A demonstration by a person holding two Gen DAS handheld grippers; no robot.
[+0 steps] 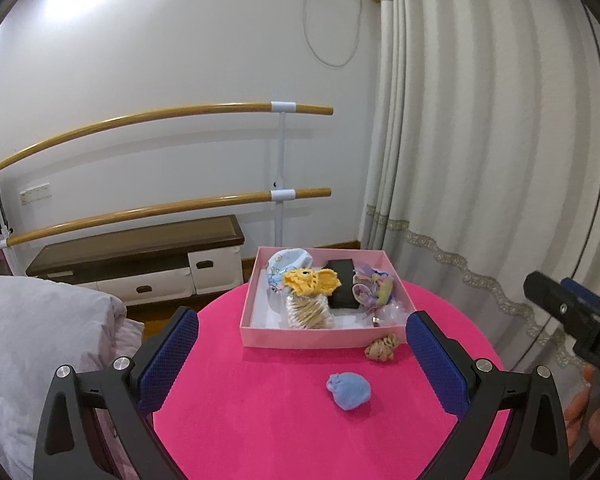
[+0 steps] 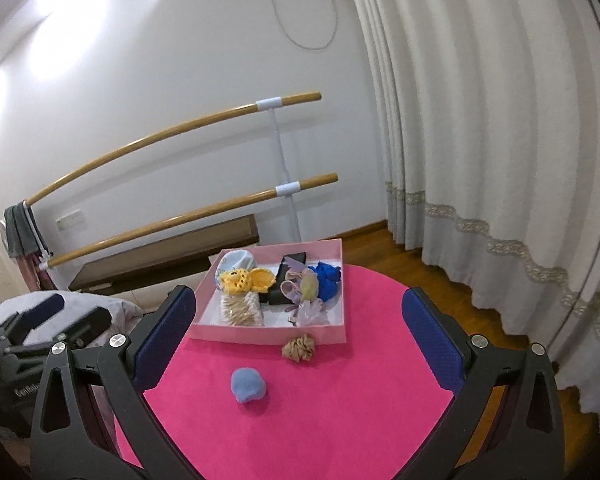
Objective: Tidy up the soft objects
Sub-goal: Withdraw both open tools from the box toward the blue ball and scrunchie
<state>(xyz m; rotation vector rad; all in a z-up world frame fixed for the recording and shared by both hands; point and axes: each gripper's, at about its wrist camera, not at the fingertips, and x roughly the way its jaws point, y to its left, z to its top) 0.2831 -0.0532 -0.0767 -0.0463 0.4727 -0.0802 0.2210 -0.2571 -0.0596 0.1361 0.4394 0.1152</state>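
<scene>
Right wrist view: both claws, right claw (image 2: 299,332) and left claw (image 1: 302,354), gape empty above the blue pompom (image 2: 248,385), apparently bound for the pink box (image 2: 268,331).

Box (image 1: 300,338) sits at far side of bench (image 1: 260,420), holding several soft items. Inside: knitted toy (image 1: 310,280) mid-left, cap (image 1: 288,266) behind it at back left, woven bundle (image 1: 308,312) in front of toy, dark case (image 1: 342,284) at centre, scrunchies (image 1: 374,288) right. On bench just before box's near right corner: ruffled scrunchie (image 1: 381,347). Nearer, left of it: rolled sock ball (image 1: 349,391), apart from box. Bed (image 1: 40,340) left of bench; cabinet (image 1: 140,256) behind.
</scene>
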